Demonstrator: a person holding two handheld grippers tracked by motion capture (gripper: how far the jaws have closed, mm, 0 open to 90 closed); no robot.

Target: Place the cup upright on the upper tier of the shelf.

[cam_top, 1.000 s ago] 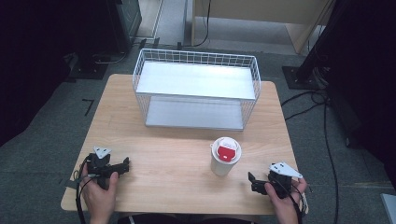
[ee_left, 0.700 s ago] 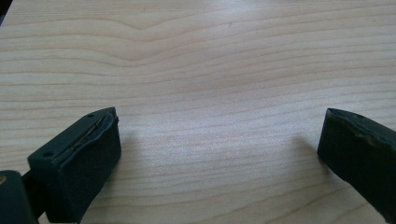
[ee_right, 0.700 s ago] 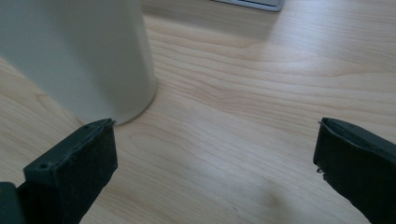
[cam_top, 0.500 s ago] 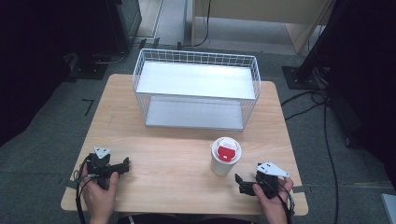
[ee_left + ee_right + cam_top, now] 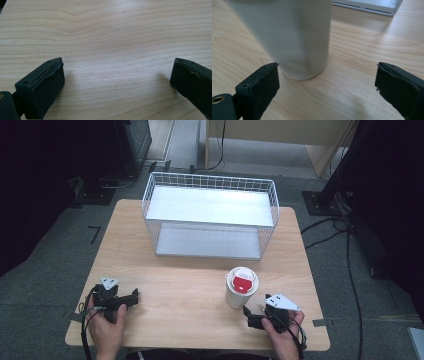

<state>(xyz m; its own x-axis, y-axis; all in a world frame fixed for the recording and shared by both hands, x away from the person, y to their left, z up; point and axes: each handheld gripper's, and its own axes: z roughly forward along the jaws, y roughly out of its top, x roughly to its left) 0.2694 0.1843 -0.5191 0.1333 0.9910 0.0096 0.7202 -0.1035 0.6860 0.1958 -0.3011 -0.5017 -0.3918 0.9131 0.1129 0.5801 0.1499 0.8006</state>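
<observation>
**Right gripper at the cup, nothing held**

Your right gripper (image 5: 256, 316) has its jaws spread wide, just beside the white cup (image 5: 240, 289). The cup stands upright on the table (image 5: 190, 290) in front of the wire basket (image 5: 210, 215). Its red lid label (image 5: 243, 282) shows no readable writing. Your left gripper (image 5: 129, 299) is wide open too, over bare wood, well apart from the cup

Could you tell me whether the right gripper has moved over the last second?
Yes: the right gripper has shifted left along the table edge, closing on the cup.
</observation>
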